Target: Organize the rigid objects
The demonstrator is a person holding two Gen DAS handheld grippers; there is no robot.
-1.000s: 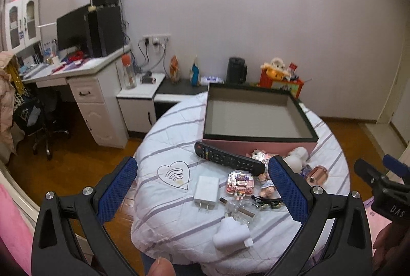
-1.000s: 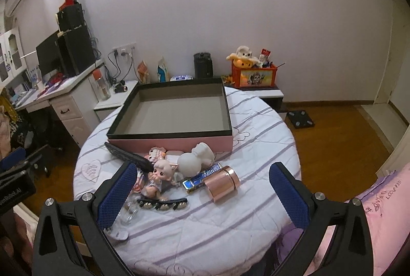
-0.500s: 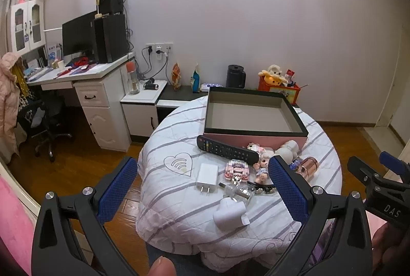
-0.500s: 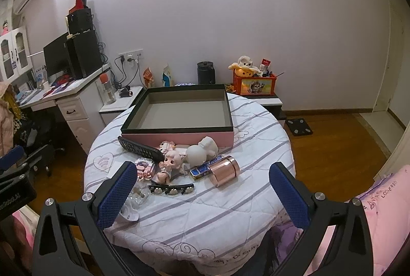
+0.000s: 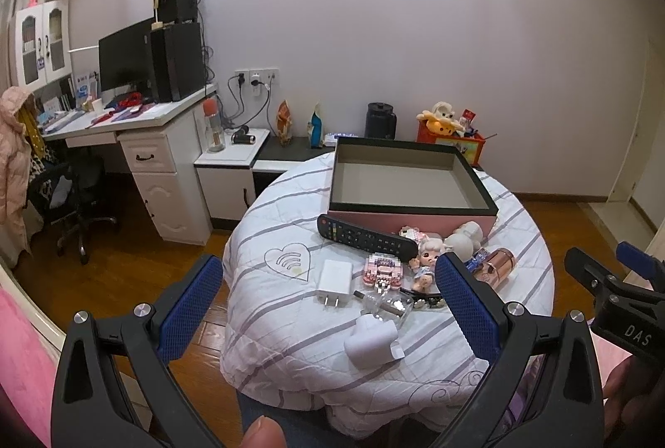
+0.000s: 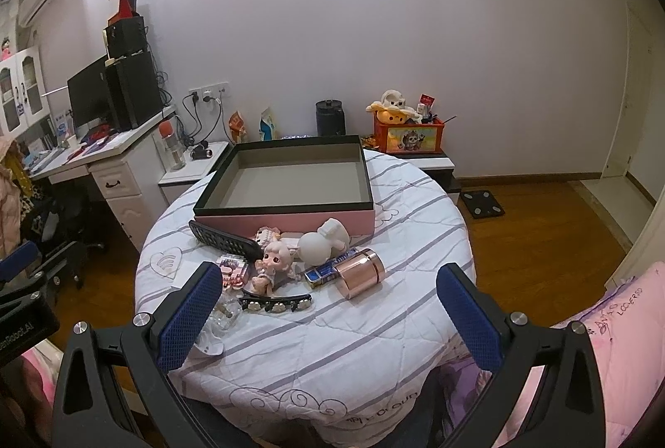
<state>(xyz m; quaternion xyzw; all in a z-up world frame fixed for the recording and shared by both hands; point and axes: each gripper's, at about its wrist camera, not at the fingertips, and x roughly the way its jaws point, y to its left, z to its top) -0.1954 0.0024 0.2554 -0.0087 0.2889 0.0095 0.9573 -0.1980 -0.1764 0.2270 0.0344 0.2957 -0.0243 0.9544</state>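
An empty pink box with a dark rim sits at the back of a round table covered in a striped cloth. In front of it lie a black remote, a white charger, a pink block toy, a small doll, a white figurine, a copper cylinder, a black hair clip and a white case. My left gripper and right gripper are both open and empty, held back above the table's near edge.
A white desk with a monitor and speakers stands at the left, an office chair beside it. A low cabinet and an orange toy box stand behind the table. A scale lies on the wood floor at the right.
Both grippers have pulled back and up from the table, so the table and objects look smaller and farther away. Nothing on the table has moved.
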